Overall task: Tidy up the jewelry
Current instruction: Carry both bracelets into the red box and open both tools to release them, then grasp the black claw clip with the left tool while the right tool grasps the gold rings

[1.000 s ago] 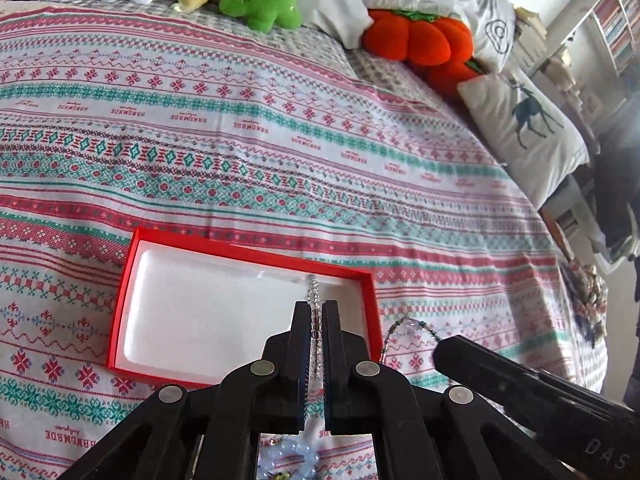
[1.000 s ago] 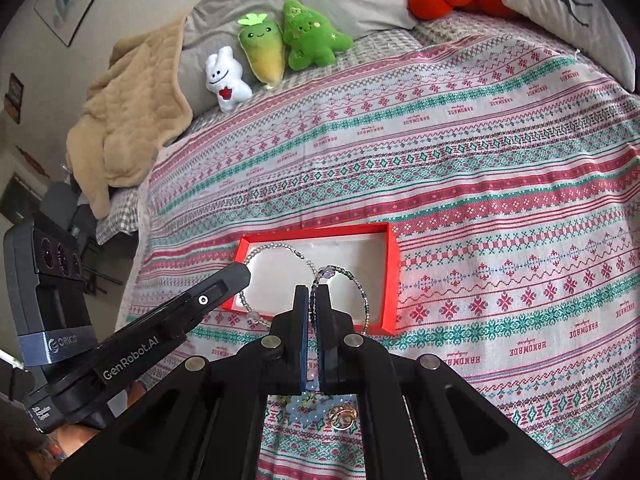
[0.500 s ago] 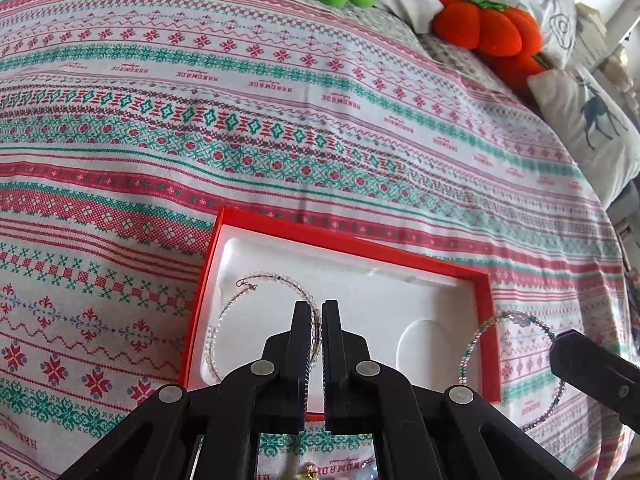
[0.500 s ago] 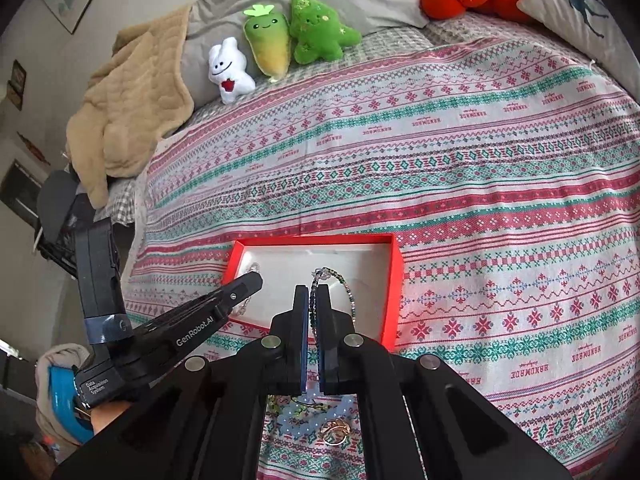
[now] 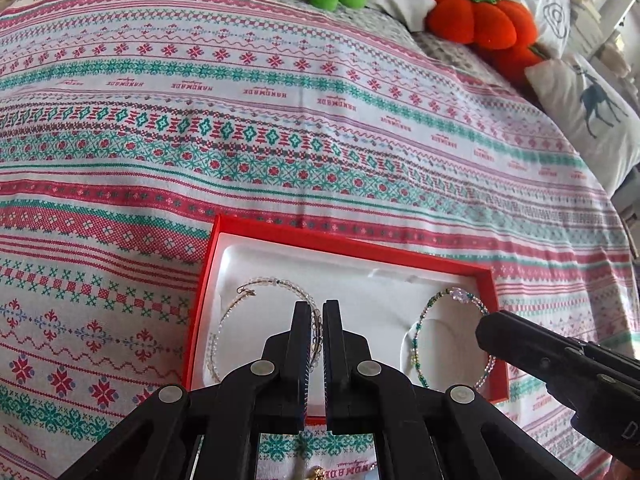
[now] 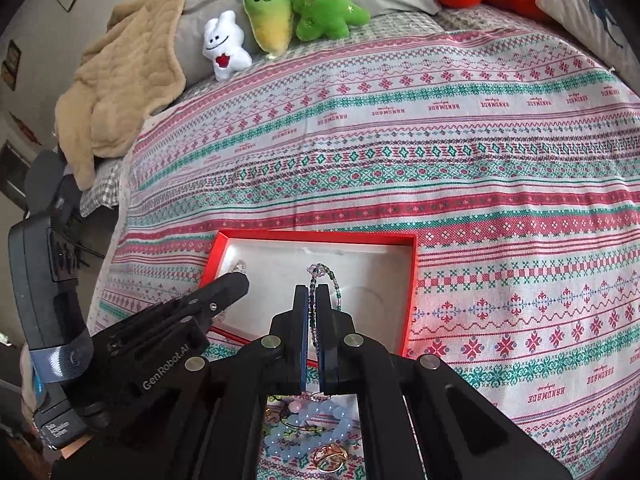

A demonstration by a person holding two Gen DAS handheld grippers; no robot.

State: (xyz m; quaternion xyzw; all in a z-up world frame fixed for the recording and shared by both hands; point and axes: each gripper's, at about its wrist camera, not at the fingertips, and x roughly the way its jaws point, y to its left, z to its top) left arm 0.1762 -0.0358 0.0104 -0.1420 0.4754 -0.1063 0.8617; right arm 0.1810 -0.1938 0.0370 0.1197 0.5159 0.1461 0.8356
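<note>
Jewelry here means two beaded loops, both over a red box [image 5: 404,251] with a white liner that lies on a patterned bedspread [image 5: 280,120]. One clear-bead bracelet [image 5: 256,286] sits in the box's left half, and its near arc vanishes behind the left gripper [image 5: 317,308], whose jaws are clenched on that strand. One green-bead bracelet [image 5: 436,300] occupies the right half; the right gripper [image 6: 312,292] is pinched on it, and its black finger covers part of the loop in the left wrist view. Whether either loop rests fully on the liner cannot be told. Below the right gripper's fingers more pieces lie on the bedspread, half hidden: a pale blue bead bracelet [image 6: 316,432] and a gold ring [image 6: 330,458]. Three plush toys [image 6: 280,24], an orange plush pumpkin [image 5: 480,20], a deer-print pillow [image 5: 592,112] and a tan blanket [image 6: 120,80] line the far edge.
</note>
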